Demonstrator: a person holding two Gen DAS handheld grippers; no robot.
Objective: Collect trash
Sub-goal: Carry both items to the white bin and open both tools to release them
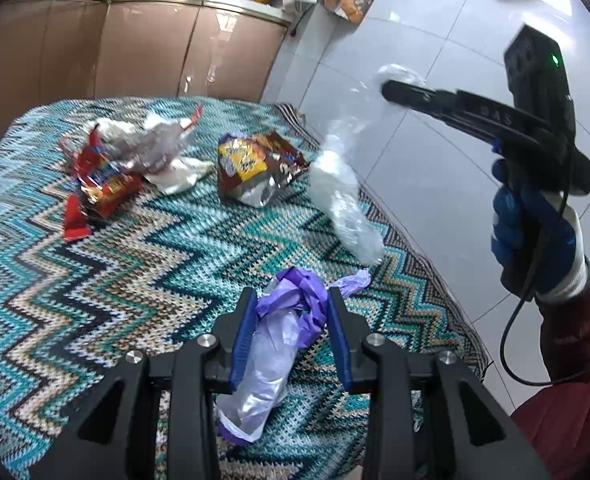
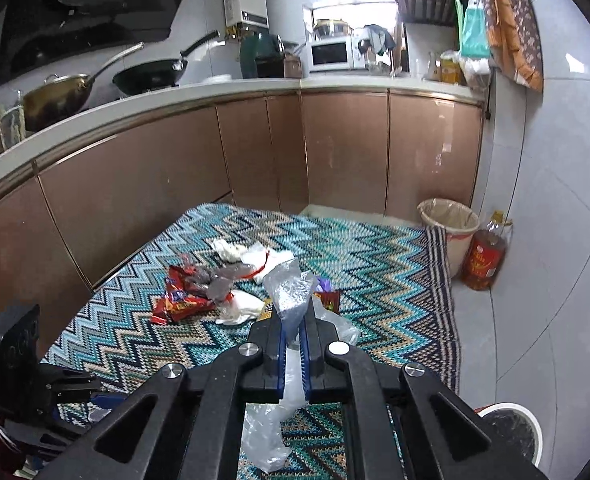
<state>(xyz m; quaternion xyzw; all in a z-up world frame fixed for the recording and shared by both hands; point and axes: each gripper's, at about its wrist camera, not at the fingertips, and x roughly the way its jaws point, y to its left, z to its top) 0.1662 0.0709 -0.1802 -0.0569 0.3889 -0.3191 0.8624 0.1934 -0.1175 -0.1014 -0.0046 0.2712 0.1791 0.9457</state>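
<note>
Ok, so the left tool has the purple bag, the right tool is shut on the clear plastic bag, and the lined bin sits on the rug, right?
Not quite: in the right wrist view the lined bin stands on the tiled floor beside the rug, not on it. The left tool has the purple bag; the right tool is shut on the clear plastic bag.

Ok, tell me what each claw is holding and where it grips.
Left claw: a purple-and-clear plastic bundle, pinched around its upper middle. Right claw: a clear plastic bag, clamped across its middle, ends hanging free.
</note>
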